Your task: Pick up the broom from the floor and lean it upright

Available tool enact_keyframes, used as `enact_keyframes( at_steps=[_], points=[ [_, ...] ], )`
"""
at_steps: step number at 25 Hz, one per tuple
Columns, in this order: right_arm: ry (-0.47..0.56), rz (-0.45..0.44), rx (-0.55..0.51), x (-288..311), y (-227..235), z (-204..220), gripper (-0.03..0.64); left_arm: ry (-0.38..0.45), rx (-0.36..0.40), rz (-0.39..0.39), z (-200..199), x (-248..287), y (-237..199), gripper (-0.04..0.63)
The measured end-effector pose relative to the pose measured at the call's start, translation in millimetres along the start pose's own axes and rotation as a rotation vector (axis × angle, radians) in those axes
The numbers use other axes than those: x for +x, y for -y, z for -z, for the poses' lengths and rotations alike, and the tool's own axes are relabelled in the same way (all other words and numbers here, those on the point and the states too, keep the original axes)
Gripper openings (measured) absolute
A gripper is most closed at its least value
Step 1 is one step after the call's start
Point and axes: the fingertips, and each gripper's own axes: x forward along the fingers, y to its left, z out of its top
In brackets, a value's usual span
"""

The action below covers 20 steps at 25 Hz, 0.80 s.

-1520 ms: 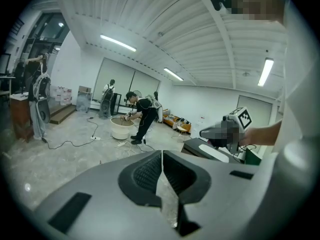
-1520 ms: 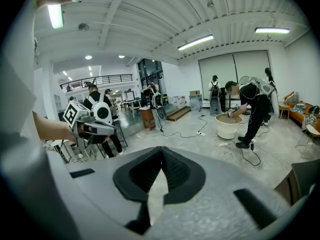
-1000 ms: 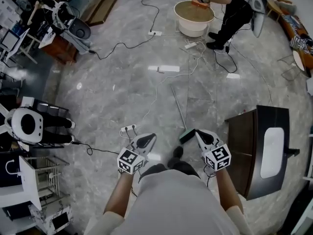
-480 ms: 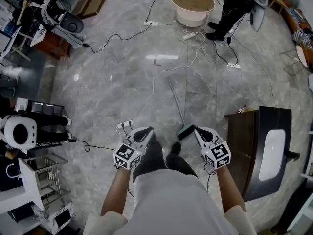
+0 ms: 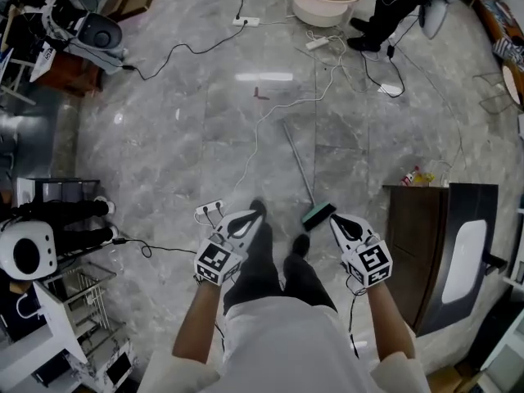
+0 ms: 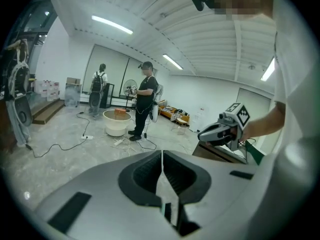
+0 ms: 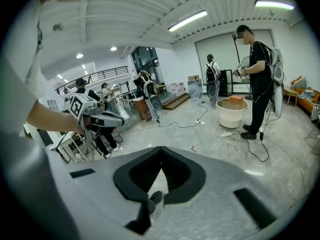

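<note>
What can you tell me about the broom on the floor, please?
The broom lies flat on the grey floor, just ahead of the person's feet. It has a thin, straight, grey handle and a small green head at the near end. Only the floor touches it; the right gripper is nearest, beside the head.

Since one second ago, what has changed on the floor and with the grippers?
The person stepped forward: the tub slid toward the head view's top edge, and a shoe now stands beside the left gripper. Nothing was taken or let go. The broom stays flat on the floor; both jaws, also the right gripper, stay shut, empty.
</note>
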Motion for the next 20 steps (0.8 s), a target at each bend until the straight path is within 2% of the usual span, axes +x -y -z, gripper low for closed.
enact_keyframes(
  at_steps=[6, 11, 20],
  points=[
    [-0.036, 0.001, 0.027, 68.2, 23.3, 18.3, 0.0, -0.03, 0.031, 0.048, 32.8, 44.2, -52.9, 0.011],
    [-0.044, 0.008, 0.035, 142.3, 53.2, 50.2, 0.0, -0.038, 0.033, 0.065, 80.7, 92.5, -107.2, 0.011],
    [-0.089, -0.025, 0.062, 245.8, 94.9, 160.3, 0.0, -0.059, 0.003, 0.052, 205.4, 165.2, -164.3, 0.011]
  ],
)
